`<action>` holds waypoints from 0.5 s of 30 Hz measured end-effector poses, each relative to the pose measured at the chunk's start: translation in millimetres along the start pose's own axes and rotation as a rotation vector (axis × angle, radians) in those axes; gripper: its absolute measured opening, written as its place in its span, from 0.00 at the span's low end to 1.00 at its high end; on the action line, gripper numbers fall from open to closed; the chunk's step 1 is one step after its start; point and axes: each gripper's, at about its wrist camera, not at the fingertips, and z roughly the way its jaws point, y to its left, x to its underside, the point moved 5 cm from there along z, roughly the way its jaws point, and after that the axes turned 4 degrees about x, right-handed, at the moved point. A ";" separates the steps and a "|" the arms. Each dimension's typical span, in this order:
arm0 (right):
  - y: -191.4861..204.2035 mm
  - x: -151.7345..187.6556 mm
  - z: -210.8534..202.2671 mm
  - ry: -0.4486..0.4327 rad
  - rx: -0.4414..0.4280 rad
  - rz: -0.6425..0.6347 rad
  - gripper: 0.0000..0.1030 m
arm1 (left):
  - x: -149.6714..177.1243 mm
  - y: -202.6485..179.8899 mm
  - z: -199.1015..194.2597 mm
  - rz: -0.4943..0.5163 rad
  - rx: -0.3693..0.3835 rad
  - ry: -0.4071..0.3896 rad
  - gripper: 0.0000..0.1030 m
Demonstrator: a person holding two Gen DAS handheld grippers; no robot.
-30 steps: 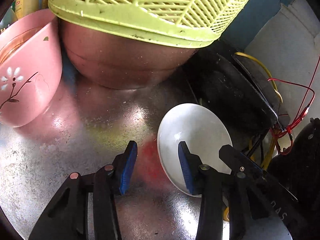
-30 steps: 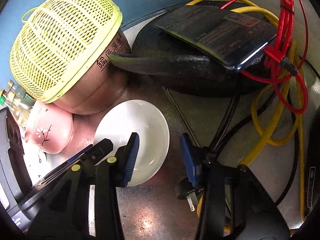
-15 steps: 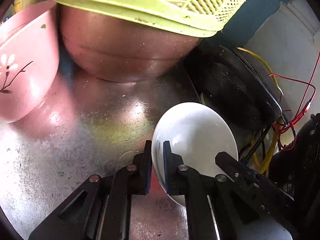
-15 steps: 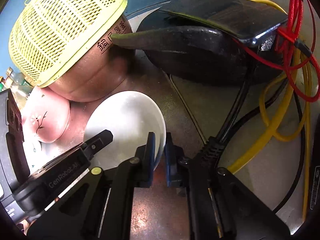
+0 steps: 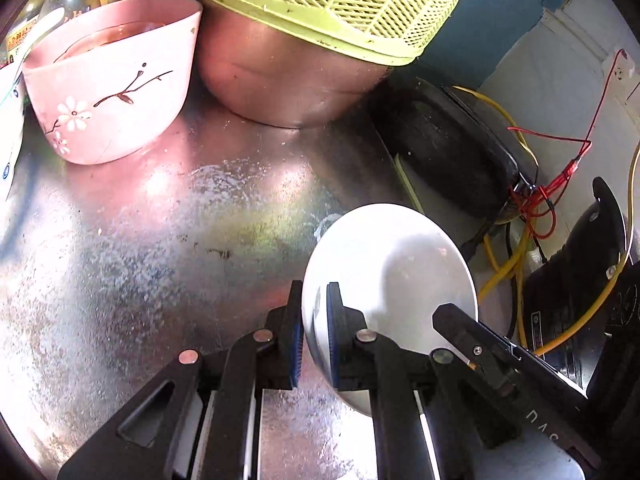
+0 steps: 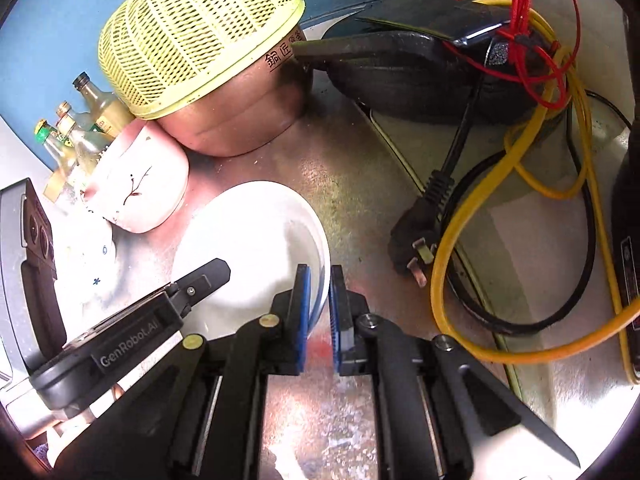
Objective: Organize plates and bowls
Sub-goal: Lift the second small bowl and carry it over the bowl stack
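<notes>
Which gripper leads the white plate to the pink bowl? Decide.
Left, probably. Both grip the white plate, but the left gripper holds the rim nearer the pink bowl; the right gripper sits by the power plug.

white plate: near edge hidden behind the left gripper's fingers
copper pot: rim and inside covered by the yellow basket
yellow basket: top cut off in the left wrist view
bottles: labels too small to read, lower parts hidden behind the pink bowl
</notes>
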 end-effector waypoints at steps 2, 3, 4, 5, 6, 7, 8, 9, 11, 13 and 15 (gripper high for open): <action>0.2 6.9 -5.5 0.008 -0.001 0.000 0.09 | 8.7 -2.4 -5.7 0.006 -0.002 0.004 0.08; 0.0 10.6 -8.2 0.011 0.000 0.000 0.09 | 12.7 -3.2 -9.7 0.008 0.000 0.003 0.08; 0.1 15.3 -11.7 0.014 0.000 -0.002 0.09 | 16.1 -4.2 -11.9 0.010 0.002 0.004 0.08; -8.2 19.3 -23.4 0.014 -0.002 -0.003 0.09 | 20.0 -4.6 -15.9 0.012 0.006 0.006 0.08; -7.1 23.1 -26.7 0.014 -0.001 -0.004 0.09 | 23.6 -5.7 -19.8 0.015 0.009 0.006 0.08; -8.1 27.0 -31.2 0.014 -0.002 -0.002 0.09 | 27.7 -6.9 -24.3 0.020 0.011 0.008 0.08; -9.6 32.2 -36.6 0.014 -0.004 0.003 0.09 | 31.2 -8.2 -27.8 0.024 0.014 0.010 0.08; -10.3 35.9 -40.2 0.015 -0.006 0.009 0.09 | 34.6 -9.7 -31.3 0.026 0.015 0.009 0.08; -11.0 42.0 -47.5 0.015 -0.011 0.021 0.09 | 41.5 -13.8 -38.8 0.039 0.016 0.010 0.08; -10.4 47.7 -55.5 0.009 -0.015 0.026 0.09 | 49.2 -17.5 -48.2 0.048 0.020 0.007 0.08; -9.1 53.4 -64.3 0.003 -0.019 0.025 0.09 | 55.5 -20.4 -58.5 0.056 0.023 0.002 0.08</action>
